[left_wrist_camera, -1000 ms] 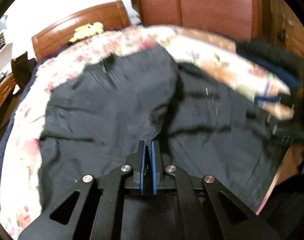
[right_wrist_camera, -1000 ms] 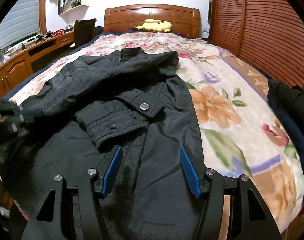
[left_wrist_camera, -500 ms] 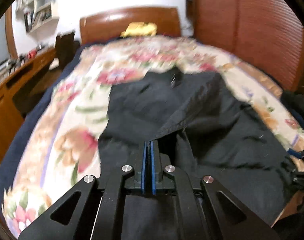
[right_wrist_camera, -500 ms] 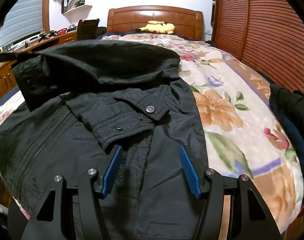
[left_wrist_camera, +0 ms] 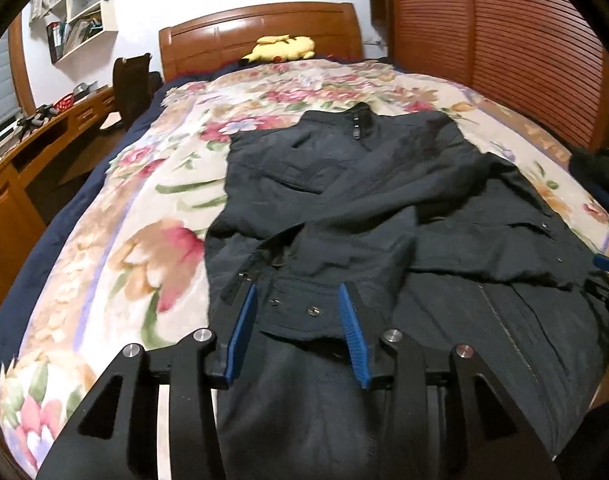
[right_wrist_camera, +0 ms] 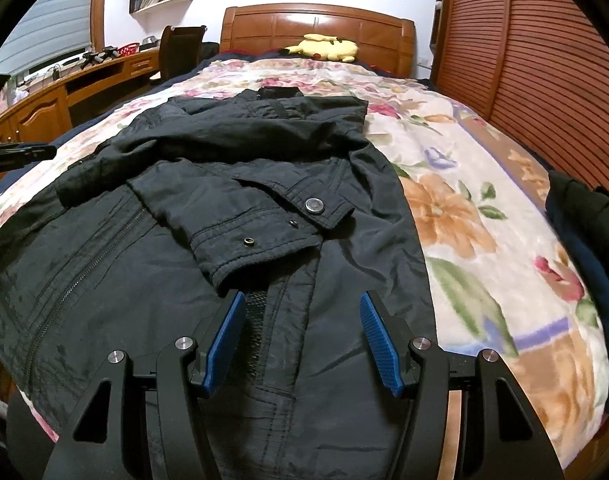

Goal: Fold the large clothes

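Bed (left_wrist_camera: pixel 116 208) fills both views, under a floral blanket (right_wrist_camera: pixel 456 216), with a wooden headboard (right_wrist_camera: pixel 316 26) at the far end. Louvred wooden doors (right_wrist_camera: pixel 544 64) run along the right side; a wooden desk (right_wrist_camera: pixel 64 96) and a chair (right_wrist_camera: pixel 182 50) stand on the left.

Black jacket (left_wrist_camera: pixel 384 208) lies spread flat on the blanket, collar toward the headboard, hem toward me. Both sleeves are folded in across the chest. The right sleeve cuff (right_wrist_camera: pixel 264 236), with its snap button (right_wrist_camera: pixel 315 204), rests on the front just beyond my right tongs. The left sleeve cuff (left_wrist_camera: pixel 304 308) lies right at my left tongs.

A dark garment pile (right_wrist_camera: pixel 588 232) sits at the blanket's right edge, apart from the jacket.

A yellow plush toy (right_wrist_camera: pixel 324 48) rests against the headboard.

My left gripper (left_wrist_camera: pixel 298 334) hangs over the left cuff; its jaws are opening, blue pads clear of the cloth, the cuff lying below and between them, not pinched.

My right gripper (right_wrist_camera: pixel 302 338) hovers over the jacket's lower front beside the zipper (right_wrist_camera: pixel 76 280), jaws parted wide, nothing clamped in them.
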### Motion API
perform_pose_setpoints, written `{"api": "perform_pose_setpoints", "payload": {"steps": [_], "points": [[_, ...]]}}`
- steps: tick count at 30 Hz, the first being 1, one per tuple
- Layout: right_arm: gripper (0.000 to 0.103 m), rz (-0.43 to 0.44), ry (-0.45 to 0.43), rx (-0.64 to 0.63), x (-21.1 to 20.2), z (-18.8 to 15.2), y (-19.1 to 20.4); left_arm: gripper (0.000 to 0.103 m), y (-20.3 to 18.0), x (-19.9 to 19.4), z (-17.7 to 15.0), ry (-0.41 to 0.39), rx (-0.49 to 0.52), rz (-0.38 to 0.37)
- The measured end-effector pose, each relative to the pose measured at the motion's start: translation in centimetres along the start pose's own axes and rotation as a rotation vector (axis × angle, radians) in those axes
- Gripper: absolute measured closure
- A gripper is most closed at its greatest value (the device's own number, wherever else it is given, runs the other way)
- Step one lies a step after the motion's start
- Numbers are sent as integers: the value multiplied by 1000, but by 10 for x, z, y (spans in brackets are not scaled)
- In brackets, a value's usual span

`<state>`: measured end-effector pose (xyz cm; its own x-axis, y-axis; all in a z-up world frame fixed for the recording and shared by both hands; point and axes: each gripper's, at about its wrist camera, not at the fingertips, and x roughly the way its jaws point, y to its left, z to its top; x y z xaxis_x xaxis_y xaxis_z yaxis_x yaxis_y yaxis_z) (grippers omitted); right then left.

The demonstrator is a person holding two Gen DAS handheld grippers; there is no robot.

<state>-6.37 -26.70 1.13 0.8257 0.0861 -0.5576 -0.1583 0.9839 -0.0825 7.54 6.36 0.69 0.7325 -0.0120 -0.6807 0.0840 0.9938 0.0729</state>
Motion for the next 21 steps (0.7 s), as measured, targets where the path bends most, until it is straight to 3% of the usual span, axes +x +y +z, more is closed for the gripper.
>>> {"api": "perform_pose_setpoints", "payload": {"steps": [7, 14, 15, 17, 21], "points": [[41, 3, -4, -9, 1, -2, 3, 60, -23, 15, -10, 36, 22, -67], [41, 3, -7, -11, -1, -3, 3, 60, -45, 46, -13, 94, 104, 33], [41, 3, -7, -11, -1, -3, 2, 66, -43, 49, -13, 105, 96, 18], [41, 4, -7, -11, -1, -3, 2, 89, -40, 50, -11, 123, 80, -15], [41, 6, -9, -14, -2, -3, 1, 96, -42, 20, -3, 44, 92, -23]]}}
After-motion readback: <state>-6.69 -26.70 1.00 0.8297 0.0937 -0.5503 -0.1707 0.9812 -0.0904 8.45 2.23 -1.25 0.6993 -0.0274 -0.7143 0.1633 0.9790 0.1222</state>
